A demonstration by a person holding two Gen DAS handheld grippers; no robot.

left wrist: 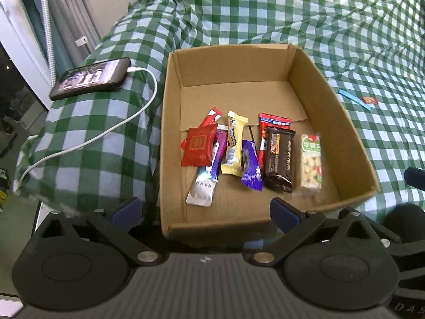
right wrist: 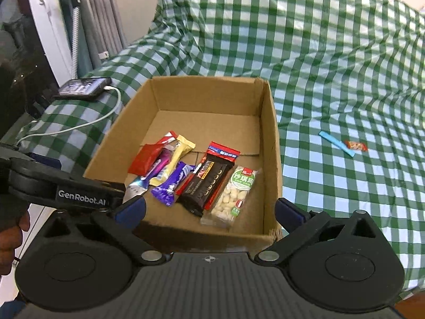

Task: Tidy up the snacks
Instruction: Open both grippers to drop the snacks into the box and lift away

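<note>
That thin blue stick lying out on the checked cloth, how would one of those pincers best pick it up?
Grip the blue stick near its middle, across its narrow width, coming straight down from above. It lies flat on the checked cloth, so only its thin long edges give the fingers a hold. Its far end seems to touch the small red candy, so staying mid-length probably avoids nudging that. The open right gripper is nearer.

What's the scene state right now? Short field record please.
surface: green checked cloth
container: cardboard box, open top
in box: red packet, yellow bar, purple bar, dark brown bar, peanut pack, others
outside box: blue stick, small red candy
aside: phone, charging
left gripper: open, empty
right gripper: open, empty
</note>
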